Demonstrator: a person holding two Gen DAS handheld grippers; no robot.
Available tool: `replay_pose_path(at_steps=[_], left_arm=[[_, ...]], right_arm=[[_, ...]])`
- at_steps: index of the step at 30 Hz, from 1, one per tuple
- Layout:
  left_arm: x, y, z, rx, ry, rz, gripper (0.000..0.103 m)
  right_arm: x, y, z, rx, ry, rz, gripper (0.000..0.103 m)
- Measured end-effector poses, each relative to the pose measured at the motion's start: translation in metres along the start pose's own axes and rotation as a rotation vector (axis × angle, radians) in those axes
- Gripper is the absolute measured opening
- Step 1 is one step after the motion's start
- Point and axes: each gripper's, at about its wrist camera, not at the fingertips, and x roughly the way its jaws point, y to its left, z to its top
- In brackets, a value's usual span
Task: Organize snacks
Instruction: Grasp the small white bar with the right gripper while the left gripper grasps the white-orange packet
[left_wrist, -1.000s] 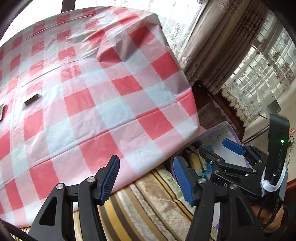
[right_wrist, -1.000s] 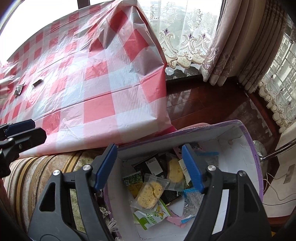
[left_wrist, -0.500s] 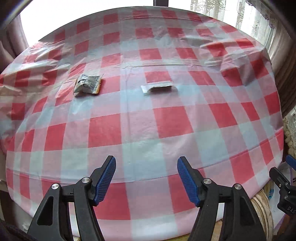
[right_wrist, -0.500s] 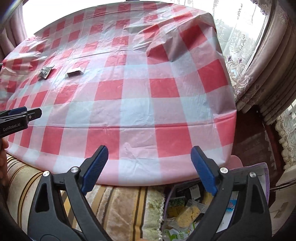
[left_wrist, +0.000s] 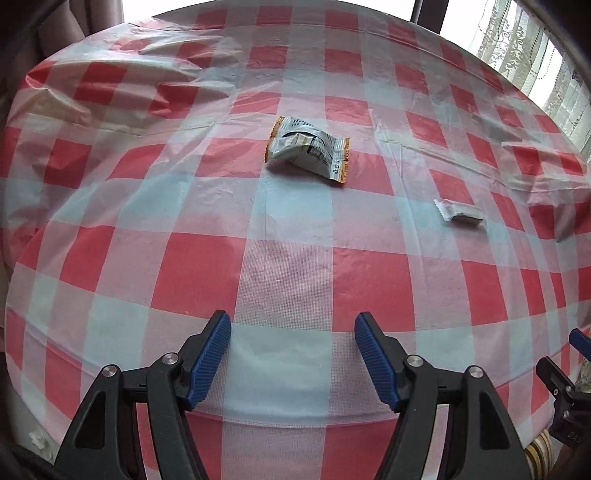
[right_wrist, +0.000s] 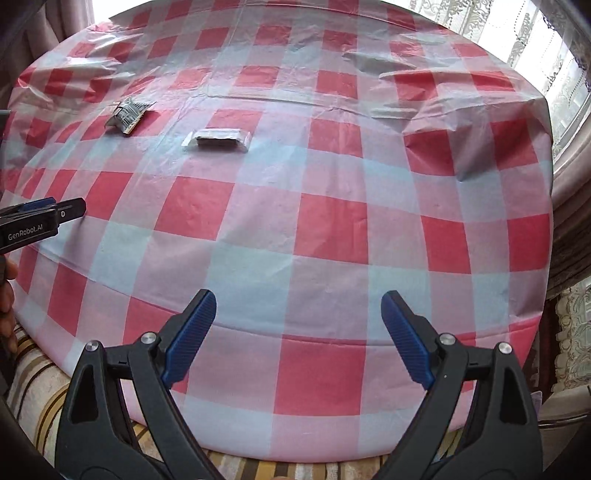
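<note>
While both tools hang over the near edge of the counter (left_wrist: 288, 266), your left tool (left_wrist: 292, 360) stands moderately wide with nothing between its pads, and your right tool (right_wrist: 298, 336) stands wider, also empty. The crumpled silver snack packet (left_wrist: 308, 147) lies mid-counter, well ahead of the left tool. The small white snack packet (left_wrist: 460, 214) lies apart to its right. Red-checked cloth covers the counter.
</note>
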Motion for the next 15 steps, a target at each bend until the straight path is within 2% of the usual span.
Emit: replay_pose_path(at_steps=[3,5,8,15], left_arm=[[0.007,0.001,0.008,0.035,-0.023,0.009,0.078],[0.012,0.003,0.015,0.033,-0.044,-0.011,0.082],[0.018,0.007,0.03,0.023,-0.077,-0.047,0.083],[0.031,0.022,0.069,-0.045,-0.107,-0.189,0.083]], right_arm=[[0.01,0.01,0.011,-0.017,-0.001,0.048,0.092],[0.014,0.015,0.018,-0.012,-0.015,0.082,0.092],[0.018,0.022,0.03,-0.009,-0.046,0.096,0.092],[0.03,0.033,0.061,0.055,-0.087,0.131,0.092]])
